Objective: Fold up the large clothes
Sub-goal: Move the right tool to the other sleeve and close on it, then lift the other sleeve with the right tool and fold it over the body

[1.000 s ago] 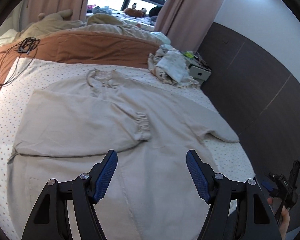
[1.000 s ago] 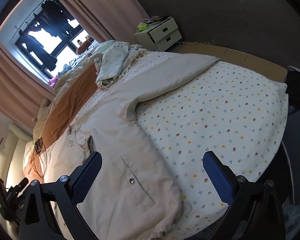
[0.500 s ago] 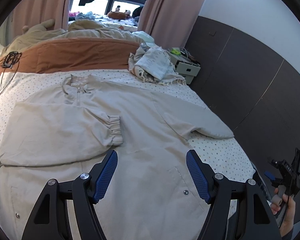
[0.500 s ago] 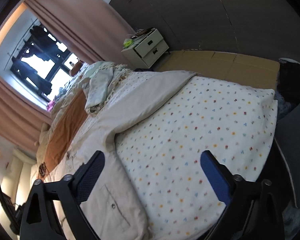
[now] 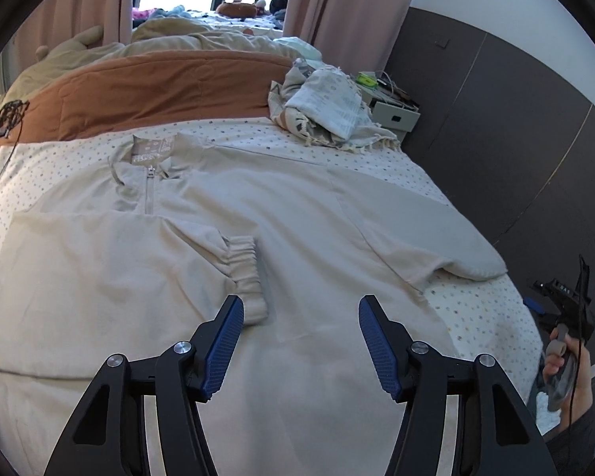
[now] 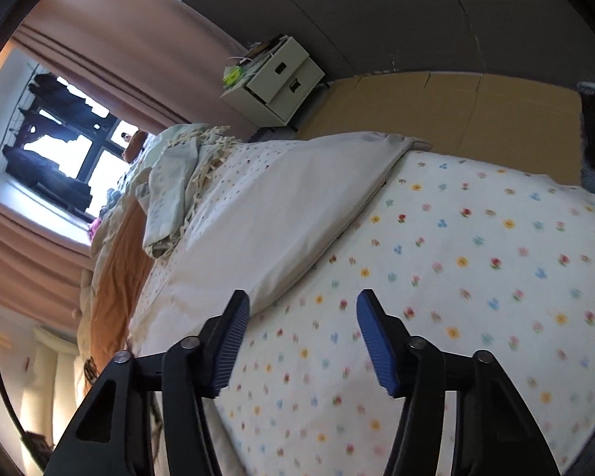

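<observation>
Lies spread flat, front up, on the flower-dotted white bedsheet (image 6: 476, 261): a large beige zip-neck jacket (image 5: 297, 238), one elastic-cuffed sleeve (image 5: 242, 273) folded across its chest, the other stretched toward the bed edge. Hovers over the jacket's middle, left gripper (image 5: 300, 341), jaws closing, nothing between. Closing likewise over bare sheet beside the stretched sleeve, right gripper (image 6: 302, 341), empty.

Small white letters on the far hand-held gripper (image 5: 567, 297) and the jacket's neck label (image 5: 151, 150): both illegible.

Orange blanket (image 5: 146, 91), white nightstand (image 6: 275, 79)
</observation>
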Demonstrator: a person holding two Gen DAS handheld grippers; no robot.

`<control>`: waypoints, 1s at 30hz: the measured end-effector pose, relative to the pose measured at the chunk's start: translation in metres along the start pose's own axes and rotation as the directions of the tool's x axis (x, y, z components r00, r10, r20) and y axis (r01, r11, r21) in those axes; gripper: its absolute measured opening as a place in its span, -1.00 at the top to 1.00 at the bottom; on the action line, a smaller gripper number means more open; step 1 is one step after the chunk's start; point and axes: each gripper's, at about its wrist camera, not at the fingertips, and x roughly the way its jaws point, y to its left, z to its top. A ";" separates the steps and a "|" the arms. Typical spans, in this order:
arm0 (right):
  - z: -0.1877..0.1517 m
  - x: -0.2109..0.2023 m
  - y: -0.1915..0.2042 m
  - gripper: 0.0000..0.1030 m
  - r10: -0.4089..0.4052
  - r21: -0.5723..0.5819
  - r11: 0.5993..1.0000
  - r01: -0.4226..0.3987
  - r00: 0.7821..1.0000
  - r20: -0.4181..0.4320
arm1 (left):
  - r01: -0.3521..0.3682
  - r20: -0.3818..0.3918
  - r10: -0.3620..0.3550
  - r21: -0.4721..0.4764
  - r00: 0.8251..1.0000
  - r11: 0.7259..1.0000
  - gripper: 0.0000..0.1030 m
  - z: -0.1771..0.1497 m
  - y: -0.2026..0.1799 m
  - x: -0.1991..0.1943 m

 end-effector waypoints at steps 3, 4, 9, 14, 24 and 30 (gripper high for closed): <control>0.011 0.029 -0.006 0.16 -0.001 0.021 1.000 0.001 1.000 -0.011 | 0.001 -0.002 -0.001 0.005 1.000 1.000 -0.20 0.003 0.011 0.014; 0.014 0.038 -0.009 0.18 -0.005 0.031 0.999 0.006 1.000 -0.013 | 0.000 -0.004 0.000 0.009 1.000 1.000 -0.20 0.004 0.015 0.018; 0.024 0.073 -0.015 0.19 -0.031 0.057 0.998 0.033 0.999 -0.027 | -0.019 -0.021 0.019 0.028 1.000 0.999 -0.20 0.003 0.035 0.037; 0.033 0.089 -0.015 0.19 -0.027 0.051 0.998 0.027 1.000 0.006 | -0.040 -0.055 0.038 -0.046 0.998 0.998 -0.20 -0.012 0.063 0.053; 0.051 0.068 0.029 0.91 -0.079 -0.078 0.993 0.088 0.990 0.115 | -0.060 -0.158 0.038 -0.132 0.987 0.989 -0.14 -0.040 0.092 0.063; 0.061 0.025 0.094 0.92 -0.028 -0.192 0.980 0.058 0.987 0.158 | -0.067 -0.096 0.053 -0.141 0.994 0.988 -0.14 -0.033 0.081 0.035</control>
